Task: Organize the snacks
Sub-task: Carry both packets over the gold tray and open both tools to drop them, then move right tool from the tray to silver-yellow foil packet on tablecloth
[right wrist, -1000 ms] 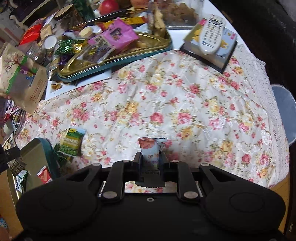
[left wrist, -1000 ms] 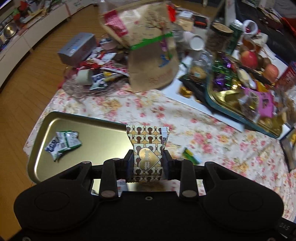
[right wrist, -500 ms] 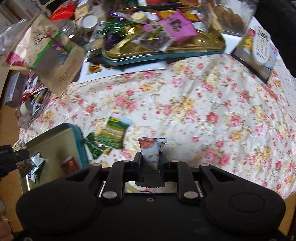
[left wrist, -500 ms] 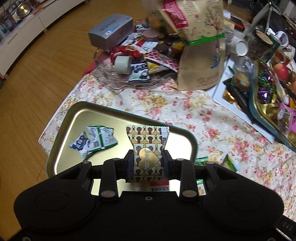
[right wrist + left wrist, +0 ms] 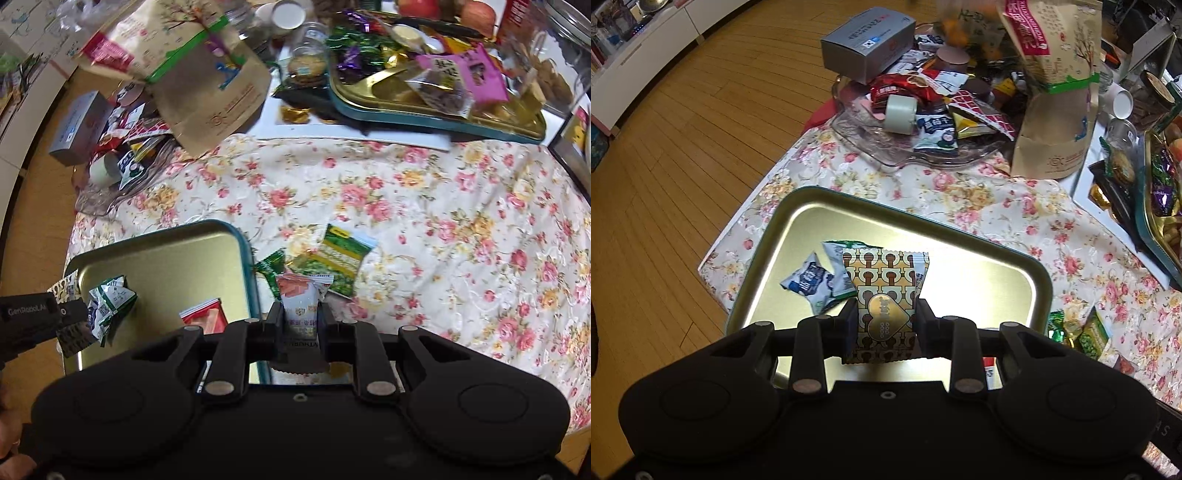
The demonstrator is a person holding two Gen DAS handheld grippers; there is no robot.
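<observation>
On the floral tablecloth point(image 5: 424, 206), the gold tray point(image 5: 960, 240) sits at the near left corner. Above its middle, the left gripper point(image 5: 884, 325) pinches a light, crinkly mushroom-print packet point(image 5: 884, 291) at its lower half. The right gripper point(image 5: 299, 325) clamps a small pink sachet point(image 5: 299, 306) just off the tray's right edge; both look soft and slippery.

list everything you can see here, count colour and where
gold tray: 1, gold with teal rim, near table edge
brown-gold packet: 1, held above the gold tray
blue-white packets: 2, in the gold tray
red packet: 1, in the gold tray
pink-white packet: 1, held just off the tray's edge
green packets: 2, on floral cloth beside the tray
kraft bag: 1, brown, standing at the back
grey box: 1, over the clear dish
second tray: 1, teal-gold, heaped with sweets
left gripper: 1, black, fingers shut
right gripper: 1, black, fingers shut
</observation>
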